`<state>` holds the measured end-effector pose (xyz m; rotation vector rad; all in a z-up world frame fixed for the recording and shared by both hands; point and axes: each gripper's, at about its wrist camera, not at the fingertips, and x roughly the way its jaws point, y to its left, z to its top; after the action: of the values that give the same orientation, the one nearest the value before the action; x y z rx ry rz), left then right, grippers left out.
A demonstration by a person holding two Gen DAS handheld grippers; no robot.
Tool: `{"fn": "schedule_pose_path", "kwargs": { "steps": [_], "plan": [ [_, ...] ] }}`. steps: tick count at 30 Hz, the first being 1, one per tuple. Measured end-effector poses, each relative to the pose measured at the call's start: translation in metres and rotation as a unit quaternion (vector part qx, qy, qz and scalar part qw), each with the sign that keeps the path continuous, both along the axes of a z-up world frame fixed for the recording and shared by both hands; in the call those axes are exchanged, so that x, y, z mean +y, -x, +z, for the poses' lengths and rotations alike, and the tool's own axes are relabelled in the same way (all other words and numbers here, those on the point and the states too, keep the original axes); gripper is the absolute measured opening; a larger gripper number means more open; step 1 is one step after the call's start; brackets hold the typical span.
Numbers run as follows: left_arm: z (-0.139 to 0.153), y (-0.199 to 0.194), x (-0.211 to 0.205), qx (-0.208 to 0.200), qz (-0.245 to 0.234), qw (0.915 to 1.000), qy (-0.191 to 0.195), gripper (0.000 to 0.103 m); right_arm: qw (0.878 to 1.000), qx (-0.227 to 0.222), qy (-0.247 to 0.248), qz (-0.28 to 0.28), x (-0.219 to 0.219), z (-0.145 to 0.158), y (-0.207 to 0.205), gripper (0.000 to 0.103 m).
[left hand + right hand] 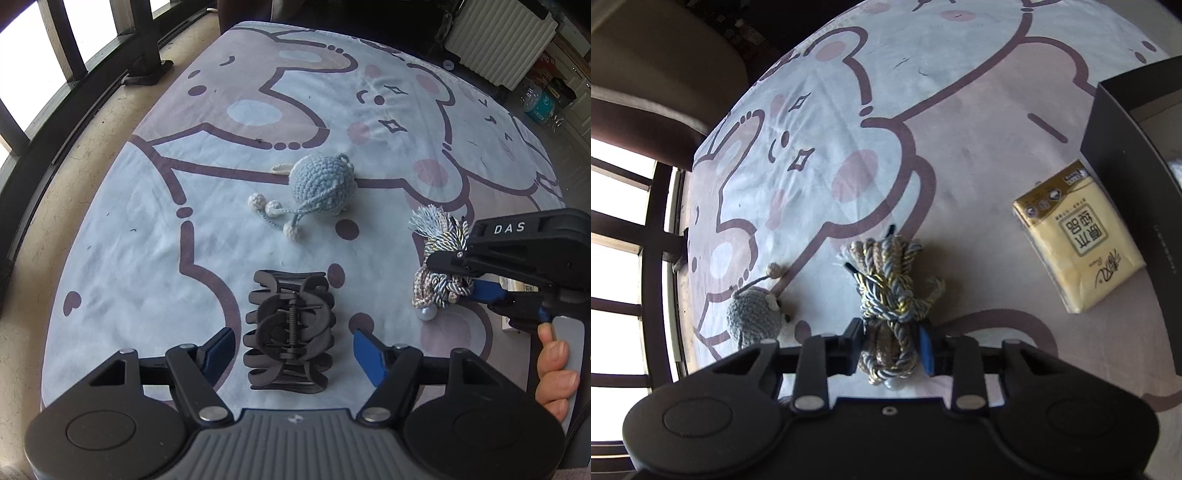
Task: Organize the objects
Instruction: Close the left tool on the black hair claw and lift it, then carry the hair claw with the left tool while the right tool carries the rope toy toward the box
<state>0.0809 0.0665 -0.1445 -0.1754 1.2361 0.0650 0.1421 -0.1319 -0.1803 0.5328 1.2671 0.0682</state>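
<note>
Black and toothed, the hair claw (pixel 290 332) lies nearest the left wrist camera, on the printed cloth (pixel 155 206), and serves as landmark. Left gripper (pixel 293 350) straddles it: blue pads stand on either side of the claw with a gap each way, so the jaws are spread and not pressing.

By size: the cloth, pale blue with cartoon animals outlined in purple, covers the whole surface under the claw. Far right of the claw, at the cloth's edge in the right wrist view, stands a dark box (pixel 1126 122), open at the top; its inside is too hidden to tell what it holds. Just beside that box lies a yellow tissue pack (pixel 1078 236). Beyond the claw sits a blue crocheted toy (pixel 321 184) with pompoms on cords. Right of the claw, the right gripper (pixel 892 349) pinches a bundle of twisted cord (pixel 890 295), jaws squeezed on its lower half, a pearl bead (pixel 427 314) beneath
</note>
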Motion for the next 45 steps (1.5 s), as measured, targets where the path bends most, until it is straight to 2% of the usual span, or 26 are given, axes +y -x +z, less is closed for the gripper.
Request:
{"fn": "schedule_pose_path", "kwargs": {
  "steps": [8, 10, 14, 19, 22, 25, 32, 39, 45],
  "plan": [
    [-0.005, -0.002, 0.002, 0.012, 0.000, 0.9999, -0.002, 0.051, 0.990, 0.001, 0.062, 0.128, 0.014, 0.014, 0.003, 0.029],
    [-0.006, -0.002, 0.003, 0.014, -0.003, 0.9999, 0.000, 0.045, 0.986, 0.005, 0.057, 0.153, 0.013, 0.015, 0.005, 0.029],
    [-0.006, -0.002, -0.001, 0.016, -0.014, 0.9998, -0.007, 0.045, 0.981, 0.023, 0.039, 0.190, 0.007, 0.017, 0.011, 0.029],
    [-0.005, -0.002, -0.004, 0.018, -0.024, 0.9995, -0.011, 0.045, 0.977, 0.050, 0.041, 0.203, -0.003, 0.014, 0.020, 0.029],
    [-0.006, -0.003, -0.007, 0.019, -0.027, 0.9994, -0.014, 0.045, 0.973, 0.061, 0.066, 0.215, -0.008, 0.013, 0.026, 0.029],
    [-0.007, -0.003, -0.008, 0.021, -0.027, 0.9993, -0.018, 0.045, 0.974, 0.063, 0.069, 0.207, -0.016, 0.014, 0.027, 0.029],
    [-0.009, -0.003, -0.014, 0.030, -0.046, 0.9977, -0.039, 0.046, 0.975, 0.053, 0.071, 0.205, -0.019, 0.018, 0.027, 0.029],
    [-0.009, -0.006, -0.008, 0.034, -0.021, 0.9990, -0.022, 0.047, 0.971, 0.040, 0.078, 0.222, -0.014, 0.023, 0.028, 0.029],
    [-0.006, -0.007, -0.009, 0.029, -0.022, 0.9991, -0.022, 0.044, 0.969, 0.032, 0.091, 0.229, -0.012, 0.027, 0.030, 0.029]
  ]
}}
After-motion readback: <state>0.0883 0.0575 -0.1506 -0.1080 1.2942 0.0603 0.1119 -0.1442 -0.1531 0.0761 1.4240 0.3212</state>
